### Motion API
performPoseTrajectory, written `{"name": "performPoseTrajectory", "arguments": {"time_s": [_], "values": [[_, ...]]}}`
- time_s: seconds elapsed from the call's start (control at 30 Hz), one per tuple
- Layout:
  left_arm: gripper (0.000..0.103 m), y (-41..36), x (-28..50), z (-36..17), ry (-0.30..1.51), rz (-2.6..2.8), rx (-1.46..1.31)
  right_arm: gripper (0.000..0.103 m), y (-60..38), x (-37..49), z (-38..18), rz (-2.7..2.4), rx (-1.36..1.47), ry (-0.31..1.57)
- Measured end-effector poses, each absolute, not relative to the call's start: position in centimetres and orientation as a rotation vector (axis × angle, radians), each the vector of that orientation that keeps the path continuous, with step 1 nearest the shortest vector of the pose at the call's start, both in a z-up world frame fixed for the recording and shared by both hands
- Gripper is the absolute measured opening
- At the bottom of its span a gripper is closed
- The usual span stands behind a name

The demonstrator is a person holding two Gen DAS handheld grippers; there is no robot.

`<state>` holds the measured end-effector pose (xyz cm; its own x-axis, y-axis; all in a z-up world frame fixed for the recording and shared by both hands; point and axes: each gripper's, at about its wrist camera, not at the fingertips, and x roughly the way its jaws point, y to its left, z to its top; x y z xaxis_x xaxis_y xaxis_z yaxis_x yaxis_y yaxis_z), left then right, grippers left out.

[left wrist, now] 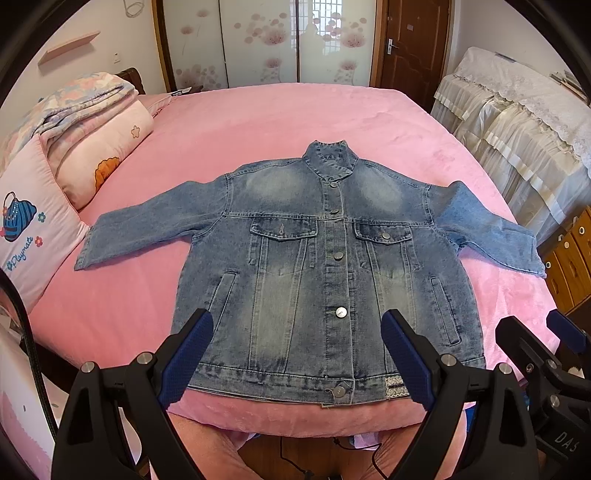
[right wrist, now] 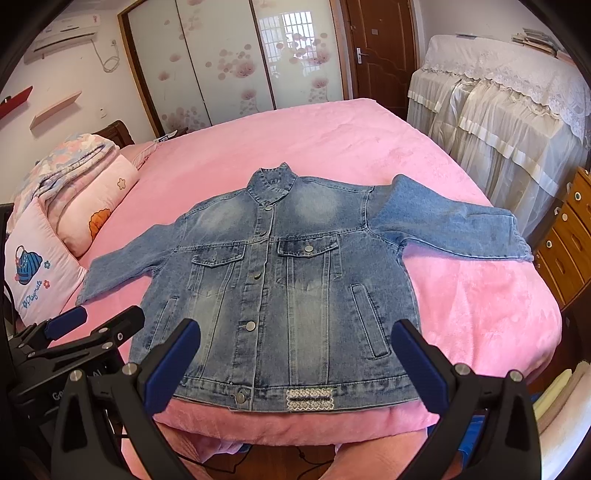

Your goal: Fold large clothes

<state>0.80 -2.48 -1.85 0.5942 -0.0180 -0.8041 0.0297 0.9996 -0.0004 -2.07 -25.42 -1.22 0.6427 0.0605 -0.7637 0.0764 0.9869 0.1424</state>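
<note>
Pink plush bedding (left wrist: 295, 122) covers the bed that fills both our views, in a bedroom with flower-patterned sliding wardrobe doors (left wrist: 266, 40) and a brown wooden door (left wrist: 413, 44) at the far wall. The denim jacket (left wrist: 314, 266) lies flat on the bed straight ahead of both pairs of fingers, front up and buttoned, collar pointing away from us, sleeves spread to either side, hem at the near bed edge just beyond the fingertips.

We hold the left gripper (left wrist: 295, 354) spread wide over the hem, its blue pads apart and grasping nothing. The right gripper (right wrist: 295, 365) stands likewise wide apart and empty, above the hem beside the woven label (right wrist: 310, 398).

Only the right wrist view shows the air conditioner (right wrist: 66, 31) high on the wall left of the wardrobe, a red shelf (right wrist: 16, 98), and the label's face squarely. Each view catches the other gripper at its edge: the right one at the far right of the left fingers, the left one at the far left of the right fingers.

Left of the fingers, folded quilts (left wrist: 85, 114) and a pink pillow (left wrist: 33, 229) with a printed bag sit on the bed, the pillow just beside the left cuff. Right of them stand lace-covered furniture (left wrist: 517, 122) and wooden drawers (right wrist: 569, 236). Nothing lies on the jacket.
</note>
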Motion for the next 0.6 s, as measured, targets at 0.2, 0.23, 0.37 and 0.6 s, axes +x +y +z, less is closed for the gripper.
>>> {"name": "performPoseTrajectory", "arguments": {"time_s": [0.2,0.23,0.37,0.6], "values": [[0.091,-2.6,0.9,-2.0,0.938,-0.028,0.025,0.103,-25.8,-2.1,-1.3,-0.011,0.171,0.869],[0.091,-2.8,0.9,-2.0,0.940,-0.028,0.028,0.103,-25.9,-2.1,-1.3,-0.012,0.173,0.867],[0.091,-3.5,1.2,-1.9,0.941,-0.029,0.044,0.103,-26.6,-2.1,-1.5,-0.017,0.184,0.860],[0.091,-4.6,1.8,-1.3,0.926,-0.021,0.071,0.103,-27.9,-2.0,-0.9,-0.055,0.179,0.822]]}}
